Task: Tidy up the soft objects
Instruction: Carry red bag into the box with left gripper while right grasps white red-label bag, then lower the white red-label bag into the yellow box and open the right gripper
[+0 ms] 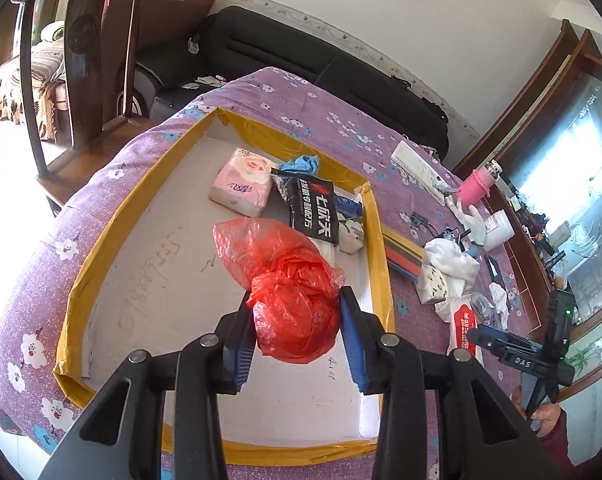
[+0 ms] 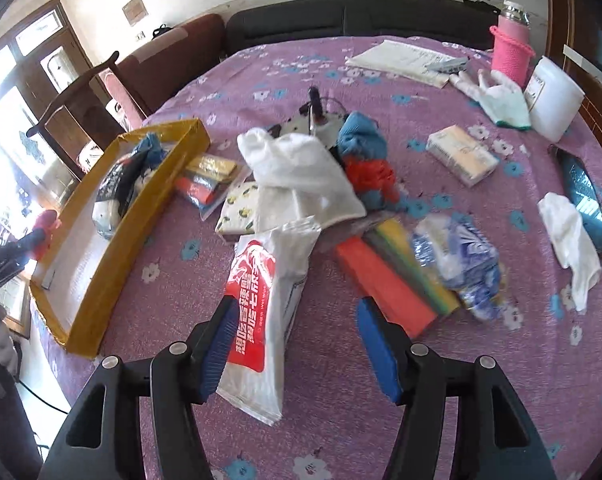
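Note:
My left gripper (image 1: 297, 312) is shut on a crumpled red plastic bag (image 1: 289, 292) and holds it above the yellow-rimmed box (image 1: 375, 236). The box holds a pink tissue pack (image 1: 243, 186), a black packet (image 1: 311, 210) and a blue cloth (image 1: 301, 164). My right gripper (image 2: 297, 344) is open over the purple tablecloth, its jaws either side of a red-and-white wet wipes pack (image 2: 265, 304). A white towel (image 2: 301, 176), blue-and-red cloth (image 2: 365, 160), coloured cloth packs (image 2: 397, 280) and a blue-patterned bag (image 2: 461, 264) lie beyond it.
The box shows at the left in the right wrist view (image 2: 101, 296). A pink bottle (image 2: 509, 44), white tub (image 2: 553, 96), glove (image 2: 497, 96), papers (image 2: 405, 60), tissue pack (image 2: 461, 156), phone (image 2: 585, 200) and white sock (image 2: 573, 240) sit at the right. A wooden chair (image 1: 81, 60) stands left of the table.

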Demonstrator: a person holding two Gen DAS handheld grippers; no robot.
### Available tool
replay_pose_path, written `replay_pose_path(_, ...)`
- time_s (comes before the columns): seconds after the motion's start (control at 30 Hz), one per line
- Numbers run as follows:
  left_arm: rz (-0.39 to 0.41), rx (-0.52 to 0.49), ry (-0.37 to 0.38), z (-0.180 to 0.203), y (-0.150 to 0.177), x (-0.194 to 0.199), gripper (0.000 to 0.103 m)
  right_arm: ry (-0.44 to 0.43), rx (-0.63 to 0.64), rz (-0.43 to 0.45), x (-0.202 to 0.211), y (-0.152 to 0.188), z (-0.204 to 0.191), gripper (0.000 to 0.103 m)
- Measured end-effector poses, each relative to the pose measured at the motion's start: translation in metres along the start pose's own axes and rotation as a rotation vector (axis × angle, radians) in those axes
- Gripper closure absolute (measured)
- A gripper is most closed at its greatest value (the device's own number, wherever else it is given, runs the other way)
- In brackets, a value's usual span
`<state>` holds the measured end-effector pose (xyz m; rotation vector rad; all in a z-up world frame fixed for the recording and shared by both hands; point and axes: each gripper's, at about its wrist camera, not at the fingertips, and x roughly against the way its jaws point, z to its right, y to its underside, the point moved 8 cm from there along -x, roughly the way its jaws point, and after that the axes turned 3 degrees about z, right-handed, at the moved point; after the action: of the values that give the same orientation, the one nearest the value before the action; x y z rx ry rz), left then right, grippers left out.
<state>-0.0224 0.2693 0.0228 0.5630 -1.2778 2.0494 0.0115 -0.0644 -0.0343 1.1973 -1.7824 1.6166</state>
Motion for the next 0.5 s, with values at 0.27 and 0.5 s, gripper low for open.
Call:
replay_pose_path(0.27,-0.030,-0.029,-0.078,-0.017,-0.027,-0.011,0.065,-0.059,-0.052,0.000,-0.007,-0.001,-0.009,0.069)
replay_pose_path(0.5,-0.107,0.014,-0.126,-0.046,-0.070,-0.072,0.065,-0.073,-0.035,0.069,0.027,-0.018,-0.027,0.069)
